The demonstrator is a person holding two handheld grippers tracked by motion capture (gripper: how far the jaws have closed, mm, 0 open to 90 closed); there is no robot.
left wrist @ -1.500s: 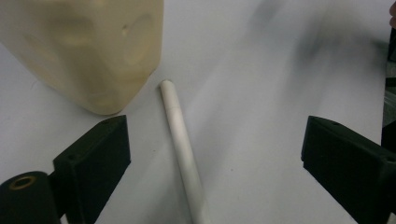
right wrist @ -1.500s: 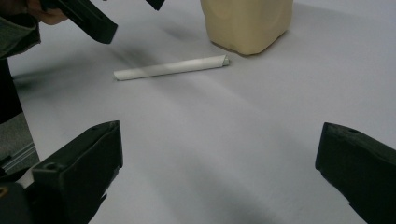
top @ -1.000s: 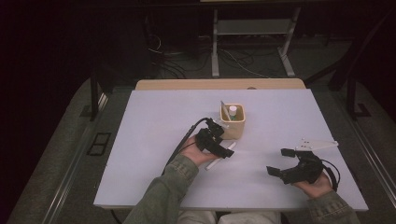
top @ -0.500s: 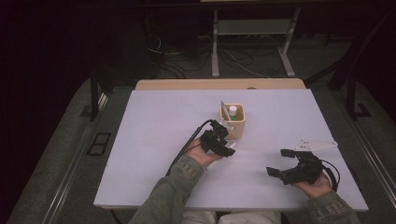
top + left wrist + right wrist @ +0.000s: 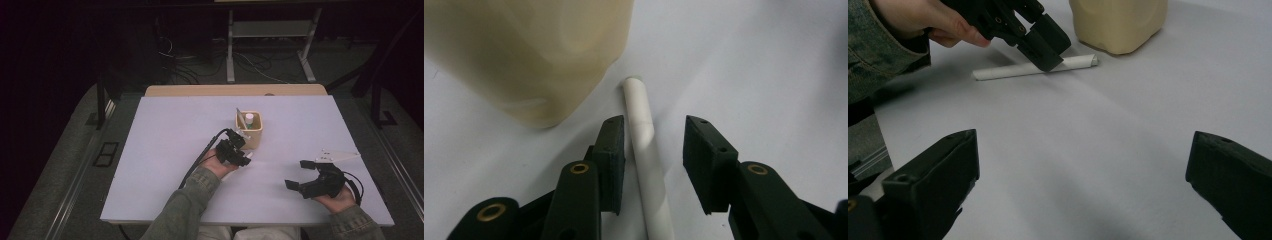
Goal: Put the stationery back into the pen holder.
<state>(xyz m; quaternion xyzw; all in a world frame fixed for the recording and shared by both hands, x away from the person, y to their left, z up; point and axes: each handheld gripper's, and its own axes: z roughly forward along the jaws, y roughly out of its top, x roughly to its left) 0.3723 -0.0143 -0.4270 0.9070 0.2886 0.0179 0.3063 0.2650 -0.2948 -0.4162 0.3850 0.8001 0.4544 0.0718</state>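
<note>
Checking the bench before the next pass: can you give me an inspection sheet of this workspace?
Surface: white table top, flat.
Job's things: white tube lying flat beside the beige cup, which holds a few small items.
Clutter: nothing seen.
Grippers: left tool straddles the tube, jaws just closing, a gap remaining on one side; right tool open, resting apart.
Cables: black cable trails from the left tool.
Surroundings: dark floor, loose wires and metal stand legs beyond the table.
</note>
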